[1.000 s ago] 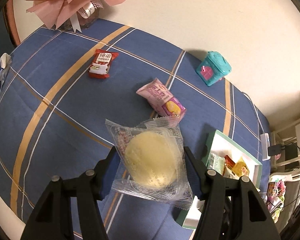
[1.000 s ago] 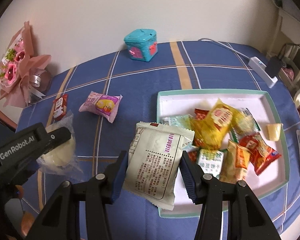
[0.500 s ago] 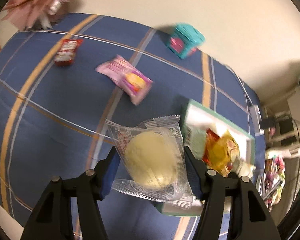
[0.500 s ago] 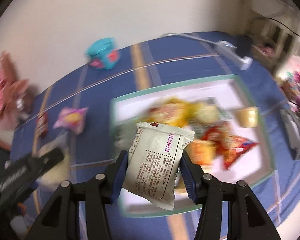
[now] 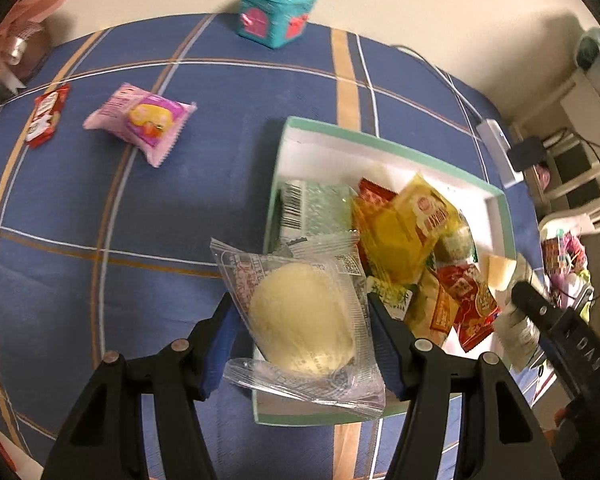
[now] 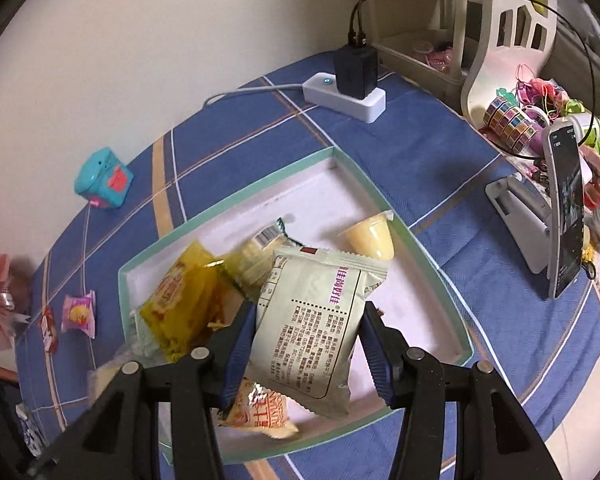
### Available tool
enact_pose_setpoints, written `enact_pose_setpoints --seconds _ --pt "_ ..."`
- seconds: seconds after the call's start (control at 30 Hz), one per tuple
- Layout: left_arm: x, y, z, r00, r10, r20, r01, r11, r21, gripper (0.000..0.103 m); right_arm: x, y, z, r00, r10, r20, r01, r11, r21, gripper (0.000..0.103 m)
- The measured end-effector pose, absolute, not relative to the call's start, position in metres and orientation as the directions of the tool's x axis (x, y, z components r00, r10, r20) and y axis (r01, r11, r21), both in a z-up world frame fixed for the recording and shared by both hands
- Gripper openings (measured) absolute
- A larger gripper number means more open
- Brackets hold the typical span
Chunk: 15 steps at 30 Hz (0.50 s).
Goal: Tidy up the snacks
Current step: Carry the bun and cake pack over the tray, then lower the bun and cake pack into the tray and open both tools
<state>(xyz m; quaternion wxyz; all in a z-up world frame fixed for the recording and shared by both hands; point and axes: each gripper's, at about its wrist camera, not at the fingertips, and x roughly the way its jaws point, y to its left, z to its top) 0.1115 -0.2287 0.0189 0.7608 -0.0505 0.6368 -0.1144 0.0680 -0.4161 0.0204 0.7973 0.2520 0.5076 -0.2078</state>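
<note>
My left gripper (image 5: pixel 302 330) is shut on a clear-wrapped pale round bun (image 5: pixel 300 320), held over the near left corner of the green-rimmed white tray (image 5: pixel 380 144). My right gripper (image 6: pixel 308 344) is shut on a pale green snack packet (image 6: pixel 312 320) with printed text, held above the middle of the same tray (image 6: pixel 236 204). Several snack packs lie in the tray, among them a yellow bag (image 5: pixel 416 224) and a jelly cup (image 6: pixel 370 236). A pink snack pack (image 5: pixel 140 120) and a small red pack (image 5: pixel 46 114) lie on the blue cloth to the left.
A teal toy box (image 5: pixel 274 12) stands by the wall. A white power strip (image 6: pixel 344 98) with a black charger lies at the table's far edge. A phone on a white stand (image 6: pixel 564 208) stands at the right. A pink bouquet (image 5: pixel 8 52) sits at the far left.
Both grippers have swung to the right over the tray, each keeping its pack. The tray has come under the left gripper, and the loose packs on the cloth have slid left.
</note>
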Motion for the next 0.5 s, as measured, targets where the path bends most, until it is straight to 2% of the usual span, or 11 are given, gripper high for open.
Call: enact_pose_setpoints --seconds 0.5 --pt "0.116 -0.247 0.002 0.148 -0.273 -0.95 0.155 0.956 -0.251 0.064 0.086 -0.41 -0.005 0.382 -0.034 -0.924 0.54 0.819 0.193 0.055"
